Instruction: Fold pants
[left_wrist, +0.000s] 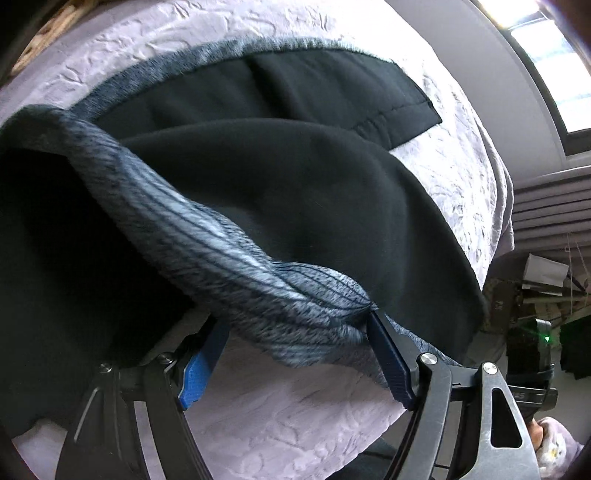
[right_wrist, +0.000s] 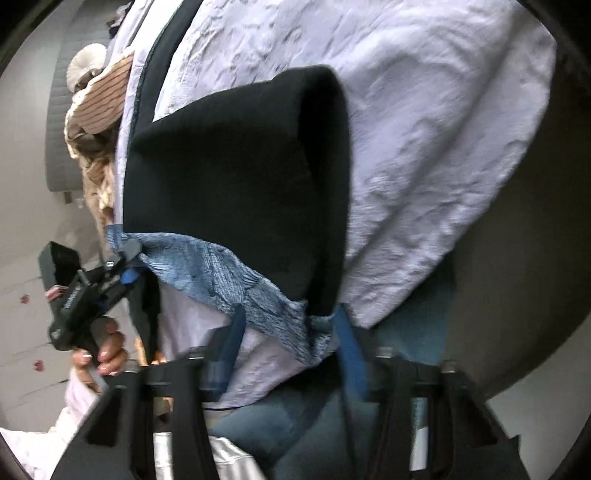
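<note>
Pale lilac bedding with a crinkled texture covers the work surface in both wrist views; its far edges are cut off by the fisheye rim. Behind it, the left wrist view shows a window and a dim clutter of items at right that I cannot identify.

Black pants lie on the bedding with the fleecy blue-grey lining of the waistband turned outward. Long axis: from the waistband at my jaws away toward the far end, where one hemmed leg lies flat. The near portion is lifted and doubled over, forming a rounded fold in the right wrist view. The interior of the fold is dark and cannot be made out.

My left gripper has its jaws spread fairly wide, with the waistband stretched across both blue fingers; the fingertips are buried under the fabric, so true contact is hidden. In the right wrist view it appears at left, gripped by a hand, with the lining bunched at its tip.

My right gripper is blurred by motion. Lining passes between its fingers, which look apart in the blur; I cannot tell from this view whether they pinch the cloth.
</note>
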